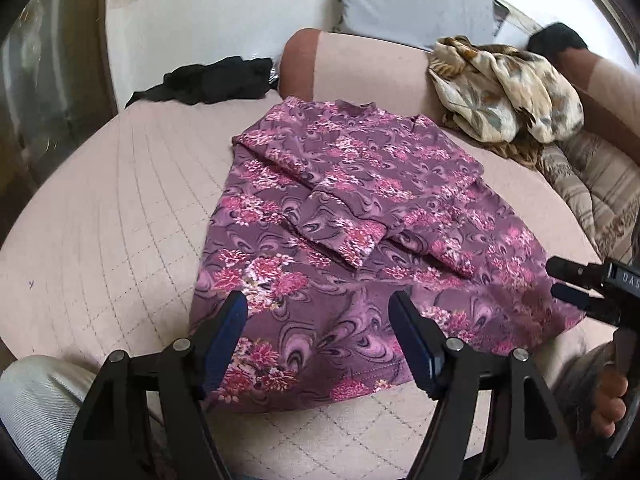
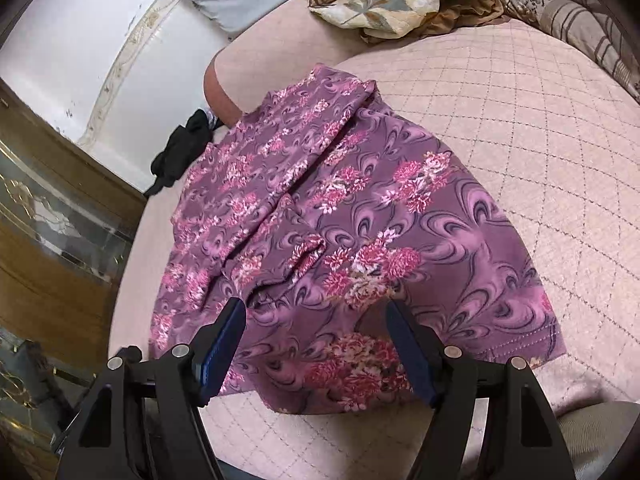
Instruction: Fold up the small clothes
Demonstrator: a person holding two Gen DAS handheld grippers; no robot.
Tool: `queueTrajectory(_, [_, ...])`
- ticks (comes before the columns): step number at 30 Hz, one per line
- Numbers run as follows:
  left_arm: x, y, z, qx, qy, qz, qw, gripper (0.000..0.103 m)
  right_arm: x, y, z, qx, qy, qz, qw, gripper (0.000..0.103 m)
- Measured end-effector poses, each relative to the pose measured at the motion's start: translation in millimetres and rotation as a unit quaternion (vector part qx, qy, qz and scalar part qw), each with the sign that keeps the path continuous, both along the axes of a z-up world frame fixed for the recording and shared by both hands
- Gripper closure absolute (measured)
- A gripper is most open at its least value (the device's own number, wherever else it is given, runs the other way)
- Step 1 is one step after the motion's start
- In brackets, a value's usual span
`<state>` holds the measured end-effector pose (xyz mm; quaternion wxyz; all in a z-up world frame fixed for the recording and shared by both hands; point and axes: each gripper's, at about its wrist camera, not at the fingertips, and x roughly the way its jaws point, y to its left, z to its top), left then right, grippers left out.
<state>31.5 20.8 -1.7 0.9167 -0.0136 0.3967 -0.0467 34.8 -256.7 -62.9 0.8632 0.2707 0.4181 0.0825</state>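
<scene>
A purple floral knit top lies, sleeves folded in, on the pink quilted bed; the left gripper and right gripper hover wide open, empty, over its near hem.

A home bedroom: a bed under a pink quilted bedspread, a pale grey pillow, a crumpled floral blanket, a gilt-trimmed wooden cabinet.
</scene>
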Motion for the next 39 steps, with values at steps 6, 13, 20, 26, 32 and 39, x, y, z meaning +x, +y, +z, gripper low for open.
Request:
queueTrajectory(6, [-1.3, -7.9, -8.2, 0.033, 0.001, -0.008, 0.9994, 0.026, -1.5, 7.9, 0.1, -0.025, 0.002, -0.006, 1.0, 0.025])
queueTrajectory(13, [-10.3, -4.0, 0.9, 0.031, -0.017, -0.001, 0.9994, 0.026, -6.9, 11.0, 1.3, -0.05, 0.003, -0.012, 0.999, 0.025])
queueTrajectory(20, [-16.1, 1.1, 5.8, 0.026, -0.024, 0.007, 0.9993, 0.026, -6.9, 15.1, 1.1, -0.065, 0.004, -0.01, 0.998, 0.025])
queueTrajectory(26, [-18.8, 1.9, 9.8, 0.033, -0.038, 0.012, 0.9987, 0.025, -7.9, 17.3, 2.6, -0.072, 0.001, -0.01, 0.997, 0.025])
queueTrajectory(32, [-15.2, 3.7, 8.3, 0.03, -0.034, 0.014, 0.9989, 0.025, -9.1, 13.1, 4.3, -0.066, -0.003, -0.021, 0.998, 0.025])
queueTrajectory(39, [-12.7, 2.2, 6.8, 0.031, -0.032, 0.014, 0.9989, 0.025, -8.7, 11.4, 6.2, -0.064, -0.006, -0.024, 0.998, 0.025])
